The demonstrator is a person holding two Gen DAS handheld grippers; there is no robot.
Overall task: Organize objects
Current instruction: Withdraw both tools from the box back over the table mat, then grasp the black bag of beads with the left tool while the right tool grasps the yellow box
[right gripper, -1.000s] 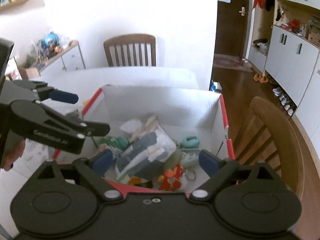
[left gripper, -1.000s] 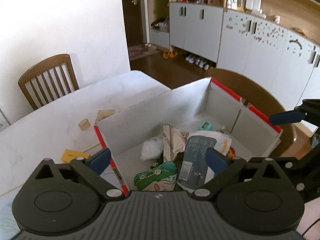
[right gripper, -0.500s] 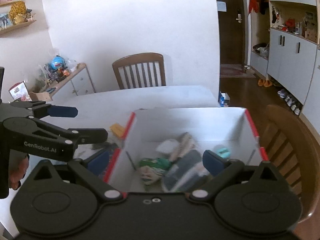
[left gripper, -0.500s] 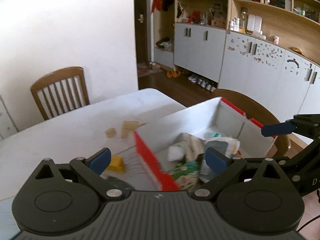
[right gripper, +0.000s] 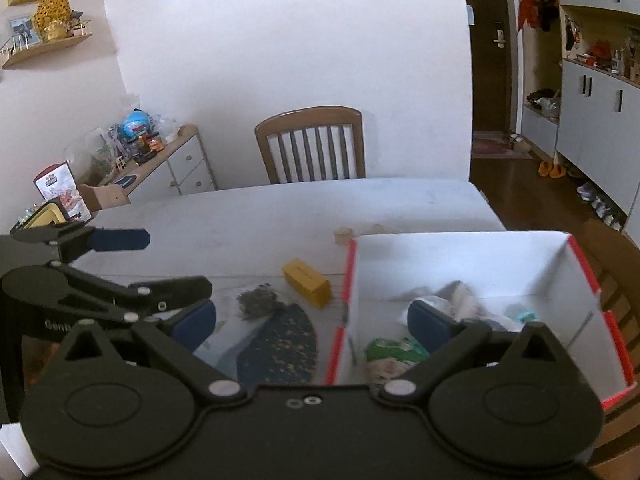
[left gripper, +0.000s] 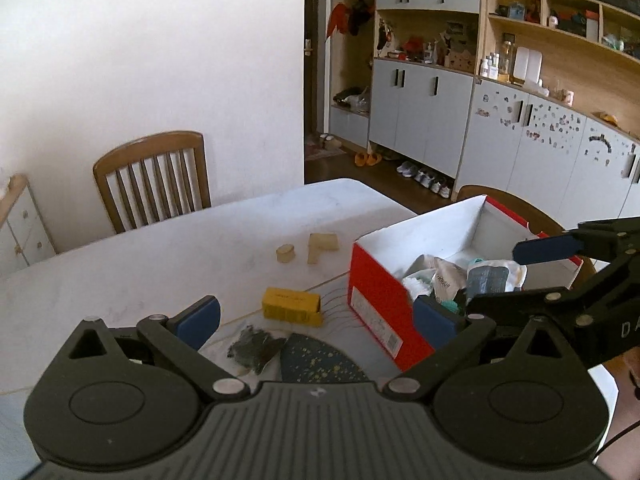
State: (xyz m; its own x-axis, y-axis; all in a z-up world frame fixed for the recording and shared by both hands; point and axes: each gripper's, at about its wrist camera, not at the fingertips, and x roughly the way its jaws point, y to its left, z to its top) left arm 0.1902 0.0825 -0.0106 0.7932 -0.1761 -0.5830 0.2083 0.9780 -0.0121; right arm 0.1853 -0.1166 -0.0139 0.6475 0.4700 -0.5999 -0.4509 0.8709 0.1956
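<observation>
Both cameras have drawn back from the red-and-white cardboard box (left gripper: 384, 304) of soft packets (left gripper: 452, 278) on the white table (left gripper: 160, 264), left gripper (left gripper: 316, 314) wide and empty, right gripper (right gripper: 312, 322) opening, empty.

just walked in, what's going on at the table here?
A person holds a gripper in each hand over a white table, tidying loose things into a red and white box. The box already holds packets and wrappers. A yellow block, a dark pouch and two small tan pieces lie outside it. The left gripper is open and empty; the right gripper's jaws are opening with nothing between them.
</observation>
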